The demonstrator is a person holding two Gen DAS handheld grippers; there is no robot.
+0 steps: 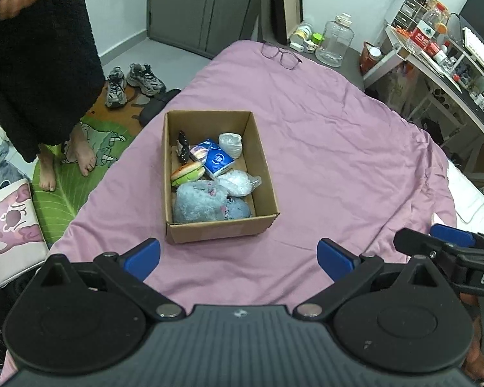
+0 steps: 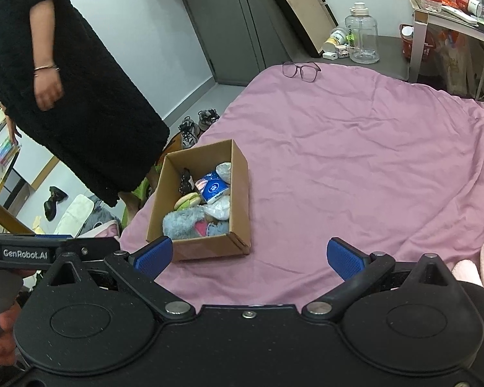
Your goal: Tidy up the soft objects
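Observation:
A cardboard box (image 1: 261, 174) stands on the pink bedspread (image 1: 322, 148); it also shows in the right wrist view (image 2: 240, 190). Inside lie a fluffy blue plush (image 1: 196, 203), a burger toy (image 1: 187, 172), a blue tissue pack (image 1: 216, 158), a black toy (image 1: 182, 146) and two clear plastic bags (image 1: 230, 143). My left gripper (image 1: 238, 259) is open and empty, just short of the box's near wall. My right gripper (image 2: 250, 258) is open and empty, near the box's near right corner. The right gripper's body shows in the left wrist view (image 1: 448, 251).
Glasses (image 1: 280, 54) lie at the bed's far edge. A person in a black robe (image 1: 38, 64) stands barefoot at the left of the bed. Sneakers (image 1: 135, 84) sit on the floor. A cluttered desk (image 1: 442, 54) stands at the right. A big clear jug (image 1: 335, 38) is beyond the bed.

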